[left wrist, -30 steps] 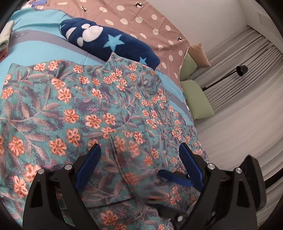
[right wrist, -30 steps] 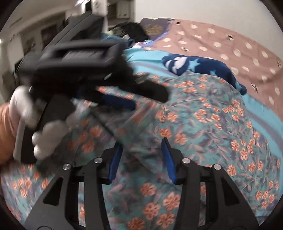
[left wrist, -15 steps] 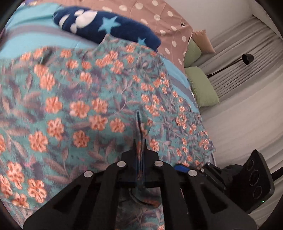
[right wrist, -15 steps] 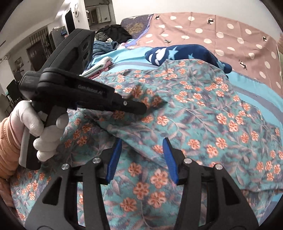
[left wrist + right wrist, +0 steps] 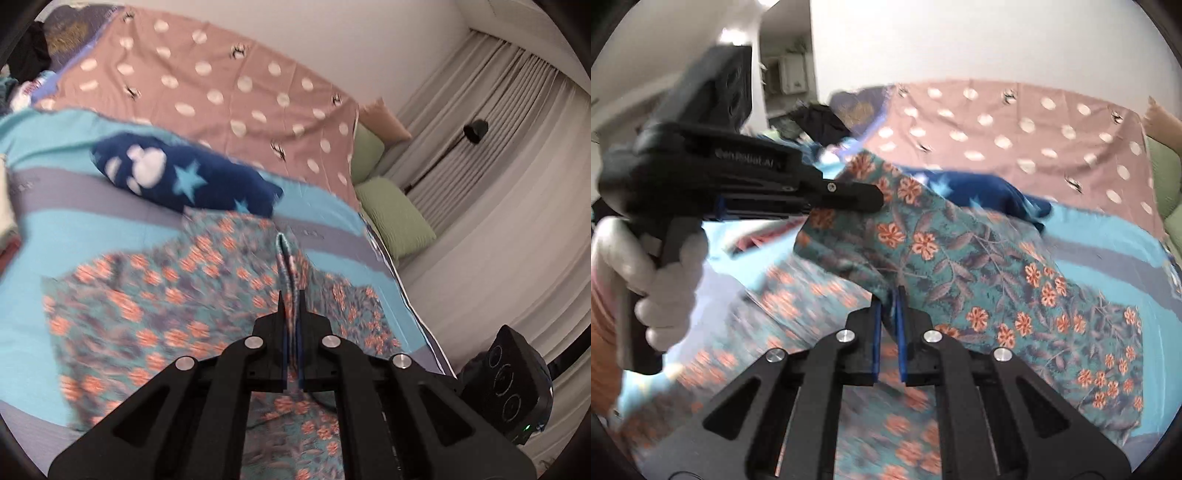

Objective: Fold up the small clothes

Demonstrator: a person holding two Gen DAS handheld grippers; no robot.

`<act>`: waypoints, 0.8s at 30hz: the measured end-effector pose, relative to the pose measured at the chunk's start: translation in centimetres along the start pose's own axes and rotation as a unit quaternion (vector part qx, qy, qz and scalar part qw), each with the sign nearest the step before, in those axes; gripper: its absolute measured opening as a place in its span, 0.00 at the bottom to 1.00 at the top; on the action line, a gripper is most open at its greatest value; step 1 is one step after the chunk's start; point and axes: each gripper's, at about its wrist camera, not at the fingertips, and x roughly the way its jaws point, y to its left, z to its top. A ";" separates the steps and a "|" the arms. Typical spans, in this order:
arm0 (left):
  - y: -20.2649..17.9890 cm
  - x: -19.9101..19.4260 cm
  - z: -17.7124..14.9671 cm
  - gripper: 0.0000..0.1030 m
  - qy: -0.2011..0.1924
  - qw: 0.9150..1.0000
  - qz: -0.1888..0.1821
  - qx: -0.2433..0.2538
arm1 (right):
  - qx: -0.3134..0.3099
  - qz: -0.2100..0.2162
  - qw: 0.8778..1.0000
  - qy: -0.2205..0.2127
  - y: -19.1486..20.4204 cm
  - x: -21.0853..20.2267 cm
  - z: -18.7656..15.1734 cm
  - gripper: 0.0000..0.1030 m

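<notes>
A teal garment with orange flowers (image 5: 166, 314) lies on the turquoise bedspread (image 5: 74, 229), with its near edge lifted off the bed. My left gripper (image 5: 291, 295) is shut on a raised fold of it, and a narrow ridge of cloth stands up past the fingertips. In the right wrist view the garment (image 5: 960, 258) hangs as a taut sheet between the two grippers. My right gripper (image 5: 889, 291) is closing its jaws on a fold of this cloth, which is pinched between the blue pads. The left gripper (image 5: 849, 194), in a white-gloved hand (image 5: 665, 266), holds the upper corner.
A navy blanket with stars (image 5: 184, 177) lies just beyond the garment, and behind it a pink dotted cover (image 5: 221, 92). Green pillows (image 5: 395, 218), a floor lamp (image 5: 476, 131) and curtains are at the right. Piled clothes (image 5: 820, 122) sit at the bed's far left.
Both grippers closed on folds of the floral garment and rose, lifting its near edge off the bed. The left shut first, then the right.
</notes>
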 end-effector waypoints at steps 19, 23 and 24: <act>8.2 -2.6 -3.7 0.32 -0.005 0.983 0.181 0.016 | 0.092 0.051 0.989 0.102 -2.4 1.7 -3.3 0.30; 6.8 0.2 -4.4 0.34 0.018 0.988 0.153 0.025 | 0.190 0.005 0.976 0.110 -8.0 -1.0 -6.2 0.29; 7.1 1.6 -5.1 0.34 0.038 0.987 0.153 0.020 | 0.205 -0.002 0.972 0.113 -8.9 -1.1 -7.0 0.27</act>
